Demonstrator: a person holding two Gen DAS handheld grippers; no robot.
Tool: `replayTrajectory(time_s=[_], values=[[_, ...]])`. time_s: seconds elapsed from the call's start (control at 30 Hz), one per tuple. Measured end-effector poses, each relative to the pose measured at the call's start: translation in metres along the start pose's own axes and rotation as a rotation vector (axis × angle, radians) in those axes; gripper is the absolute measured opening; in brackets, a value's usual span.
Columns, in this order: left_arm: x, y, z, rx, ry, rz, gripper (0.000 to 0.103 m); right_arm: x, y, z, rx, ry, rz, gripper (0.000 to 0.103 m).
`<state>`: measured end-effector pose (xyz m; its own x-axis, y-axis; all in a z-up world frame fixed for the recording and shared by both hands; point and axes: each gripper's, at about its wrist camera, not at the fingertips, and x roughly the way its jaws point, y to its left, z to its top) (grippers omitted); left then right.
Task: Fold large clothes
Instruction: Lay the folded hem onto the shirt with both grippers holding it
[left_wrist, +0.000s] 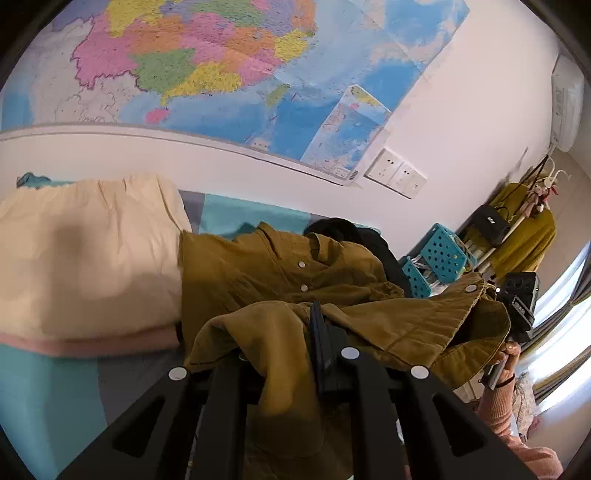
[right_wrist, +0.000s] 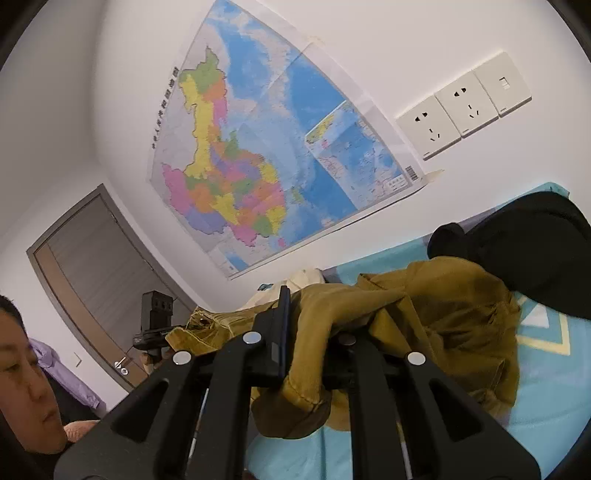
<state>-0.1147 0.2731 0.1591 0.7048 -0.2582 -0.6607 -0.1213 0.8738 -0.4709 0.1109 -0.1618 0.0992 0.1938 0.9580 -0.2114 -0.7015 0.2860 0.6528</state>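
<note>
An olive-brown corduroy jacket (left_wrist: 295, 280) with white snap buttons lies bunched on the bed. My left gripper (left_wrist: 295, 343) is shut on a fold of the jacket and holds it lifted; the cloth drapes over the fingers and hides the left one. My right gripper (right_wrist: 314, 332) is shut on another edge of the jacket (right_wrist: 443, 306), which hangs over the right finger. The right gripper also shows in the left wrist view (left_wrist: 517, 299) at the far right, at the jacket's other end.
A cream folded blanket (left_wrist: 85, 251) lies left of the jacket on the turquoise bedsheet (left_wrist: 44, 387). A black garment (right_wrist: 535, 243) lies behind the jacket. A map (right_wrist: 266, 162) and wall sockets (right_wrist: 465, 103) are on the wall. A teal perforated rack (left_wrist: 436, 258) stands beside the bed.
</note>
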Motion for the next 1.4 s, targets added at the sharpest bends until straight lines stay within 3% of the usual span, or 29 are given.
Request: replayTrajectory(time_s=[0.63, 1.23, 1.3, 1.4], values=[[0.073, 0.038, 0.055, -0.075, 0.099, 0.065, 0.012, 0.061, -0.067, 0.038, 0.110, 0.053, -0.083, 0.010], [0.169, 0.091, 0.073, -0.218, 0.304, 0.160, 0.015, 0.128, -0.149, 0.036, 0.299, 0.182, -0.244, 0.012], [0.177, 0.096, 0.072, -0.233, 0.318, 0.164, 0.015, 0.132, -0.154, 0.035, 0.318, 0.186, -0.254, 0.016], [0.187, 0.103, 0.073, -0.262, 0.341, 0.155, 0.017, 0.132, -0.157, 0.032, 0.360, 0.185, -0.256, 0.047]])
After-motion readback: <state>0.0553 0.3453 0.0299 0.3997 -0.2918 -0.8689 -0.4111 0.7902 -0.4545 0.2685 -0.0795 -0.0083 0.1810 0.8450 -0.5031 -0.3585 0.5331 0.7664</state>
